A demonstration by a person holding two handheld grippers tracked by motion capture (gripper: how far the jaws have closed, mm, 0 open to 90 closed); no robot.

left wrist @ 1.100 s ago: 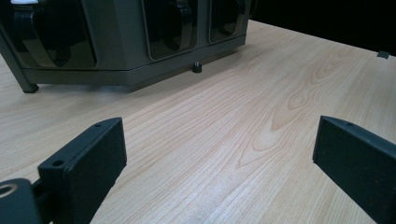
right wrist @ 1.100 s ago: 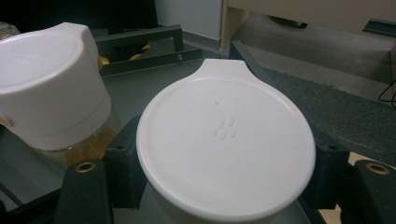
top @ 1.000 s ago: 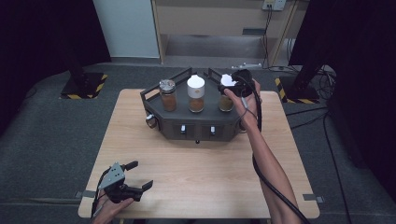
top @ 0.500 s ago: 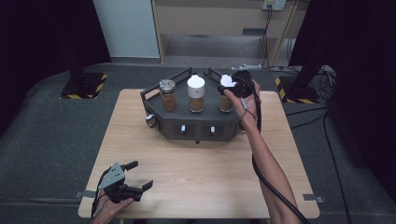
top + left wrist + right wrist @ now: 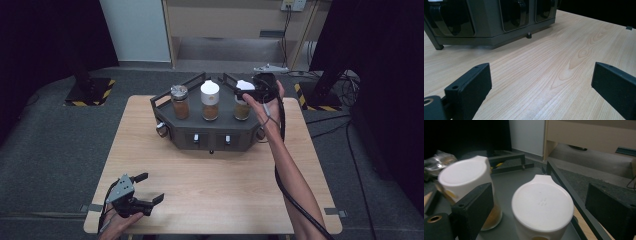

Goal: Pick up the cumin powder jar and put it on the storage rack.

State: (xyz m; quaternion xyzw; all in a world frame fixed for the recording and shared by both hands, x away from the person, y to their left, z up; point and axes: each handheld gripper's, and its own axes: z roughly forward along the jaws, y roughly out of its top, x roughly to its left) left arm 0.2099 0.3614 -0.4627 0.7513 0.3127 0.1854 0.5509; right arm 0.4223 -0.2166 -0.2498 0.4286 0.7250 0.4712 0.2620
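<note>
Here: white-lidded spice jar (image 5: 541,205), amber contents, btwn open right claw (image 5: 544,207).

surface: light wooden table (image 5: 210,185) | on it: dark grey rack (image 5: 215,137) at far middle, on small feet

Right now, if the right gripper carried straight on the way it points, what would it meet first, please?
Probably the white-lidded jar on the dark rack: it sits between the open right gripper fingers, just ahead.

Three jars stand in a row on the rack (image 5: 215,137) at the tabletop's (image 5: 210,190) far side (right tool (image 5: 248,91) over the rightmost jar (image 5: 242,109)); left tool (image 5: 134,195) sits near the front-left corner.
</note>
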